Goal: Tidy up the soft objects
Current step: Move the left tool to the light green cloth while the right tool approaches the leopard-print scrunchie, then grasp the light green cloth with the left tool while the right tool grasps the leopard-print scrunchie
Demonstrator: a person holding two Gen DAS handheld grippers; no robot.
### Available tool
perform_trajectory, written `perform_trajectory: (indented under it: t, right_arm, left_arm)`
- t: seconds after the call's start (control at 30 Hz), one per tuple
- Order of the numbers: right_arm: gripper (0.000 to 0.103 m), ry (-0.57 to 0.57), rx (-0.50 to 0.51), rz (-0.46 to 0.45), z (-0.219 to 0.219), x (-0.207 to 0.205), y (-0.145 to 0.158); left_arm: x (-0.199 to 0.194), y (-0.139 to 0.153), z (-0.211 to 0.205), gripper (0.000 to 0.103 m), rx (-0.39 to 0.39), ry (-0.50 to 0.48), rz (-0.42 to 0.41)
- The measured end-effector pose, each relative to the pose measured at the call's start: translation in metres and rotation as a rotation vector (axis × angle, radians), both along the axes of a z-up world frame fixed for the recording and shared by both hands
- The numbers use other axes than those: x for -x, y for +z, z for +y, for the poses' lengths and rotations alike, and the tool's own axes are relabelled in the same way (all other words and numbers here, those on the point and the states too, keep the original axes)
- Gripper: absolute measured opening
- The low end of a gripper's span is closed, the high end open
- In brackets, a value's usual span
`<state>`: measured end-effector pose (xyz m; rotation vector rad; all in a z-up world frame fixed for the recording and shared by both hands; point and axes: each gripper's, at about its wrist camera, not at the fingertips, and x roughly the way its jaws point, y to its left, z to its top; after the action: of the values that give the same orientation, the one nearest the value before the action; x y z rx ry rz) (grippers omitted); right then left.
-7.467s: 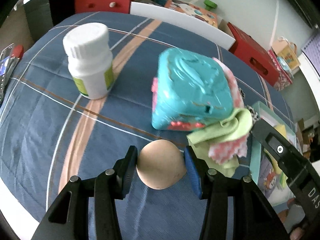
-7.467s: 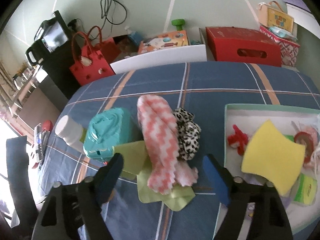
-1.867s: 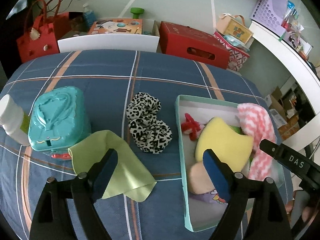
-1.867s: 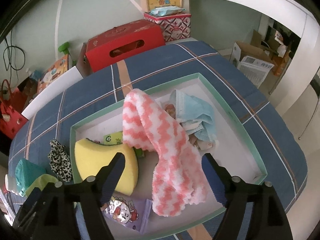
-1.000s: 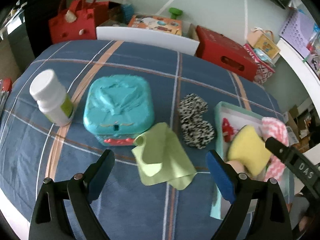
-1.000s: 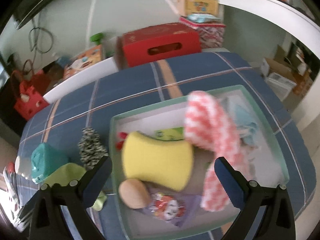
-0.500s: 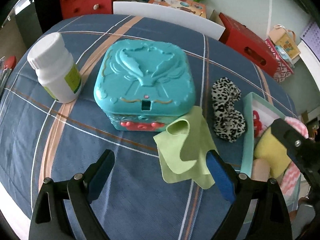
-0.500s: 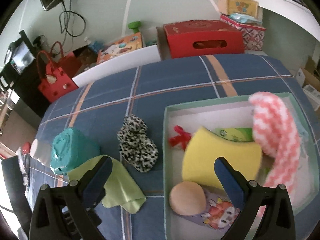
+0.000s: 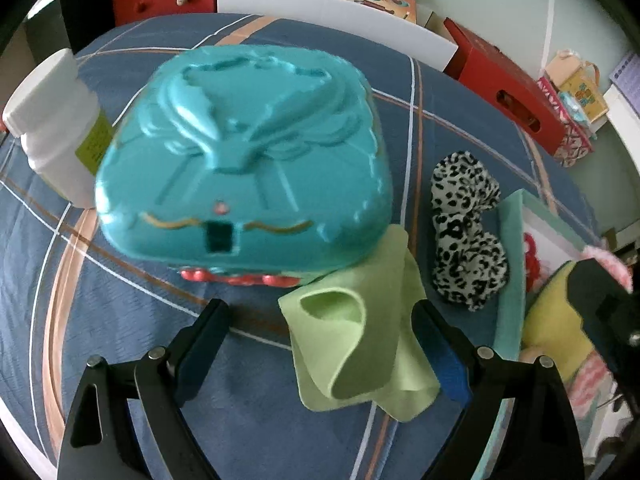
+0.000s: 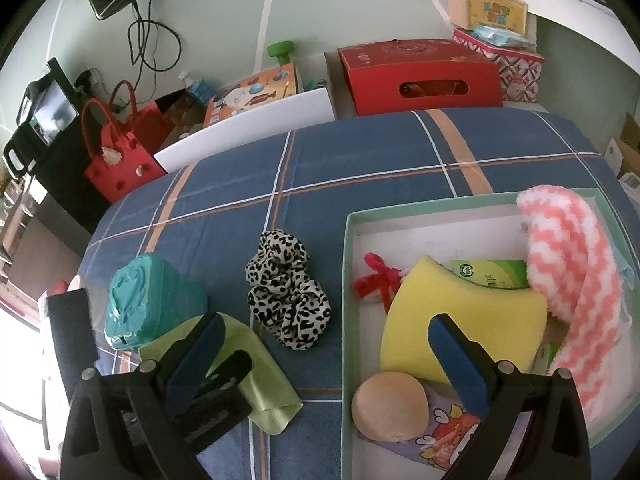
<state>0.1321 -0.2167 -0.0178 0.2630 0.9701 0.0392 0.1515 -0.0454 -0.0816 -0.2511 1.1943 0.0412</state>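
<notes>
A: Which soft thing is next, and where does it lie from the left gripper (image 9: 320,344)?

B: I think it is the green cloth (image 9: 356,344). It lies crumpled on the blue checked tablecloth (image 9: 120,320), directly under the left gripper and a little toward its right finger. The jaws stand wide apart and hold nothing. The cloth sits between them, but the pads do not press on it.

A: How is the cloth oriented?

B: Its longer side runs away from the camera, and the far edge touches the teal toy case (image 9: 244,156), maybe slightly under it. So the jaws span the short side, which seems good for pinching the raised fold.

A: And the right gripper (image 10: 320,364)?

B: It is also spread open and empty. It hovers over the near left edge of the green box (image 10: 346,280), so the left hand is clearly the nearer one to the cloth.

A: What does the box contain already?

B: A beige ball (image 10: 390,406), a yellow sponge (image 10: 460,320), a pink-and-white fluffy cloth (image 10: 572,280), a small red item, and some printed packets.

A: What remains outside, farther away?

B: The leopard scrunchie (image 10: 286,308) lies just beside the box. A white bottle (image 9: 52,120) stands beyond the case.
</notes>
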Motion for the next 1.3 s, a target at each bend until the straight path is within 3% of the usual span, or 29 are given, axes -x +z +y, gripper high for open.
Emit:
perform_trajectory:
  t: [0.3,0.37,0.47,0.53,0.67,0.73,0.93,1.3]
  right_arm:
    - [0.103,-0.011,-0.001,0.003,-0.002,0.000,0.000]
    - [0.103,-0.011,-0.001,0.002,-0.002,0.000,0.000]
    - [0.103,-0.009,0.001,-0.002,-0.002,0.000,0.000]
    - [0.103,-0.012,0.004,-0.005,-0.002,0.000,0.000]
    - [0.103,-0.016,0.004,-0.006,-0.002,0.000,0.000]
    - [0.103,-0.016,0.004,-0.008,-0.002,0.000,0.000]
    - [0.103,-0.010,0.008,-0.015,0.000,-0.001,0.001]
    - [0.090,0.052,0.019,-0.066,0.014,-0.002,0.006]
  left_arm:
    - [-0.006,-0.009,-0.025,0.093,-0.133,-0.044,-0.006]
    - [-0.007,-0.009,-0.028,0.089,-0.132,-0.048,-0.006]
    - [-0.003,-0.004,-0.029,0.074,-0.124,-0.062,-0.016]
    - [-0.001,-0.002,-0.030,0.060,-0.113,-0.074,-0.023]
    - [0.001,0.002,-0.033,0.050,-0.070,-0.076,-0.032]
    - [0.002,0.002,-0.029,0.036,-0.046,-0.072,-0.034]
    - [0.008,-0.001,-0.011,0.010,0.026,-0.079,-0.031]
    - [0.035,0.011,0.030,0.008,0.157,-0.034,-0.017]
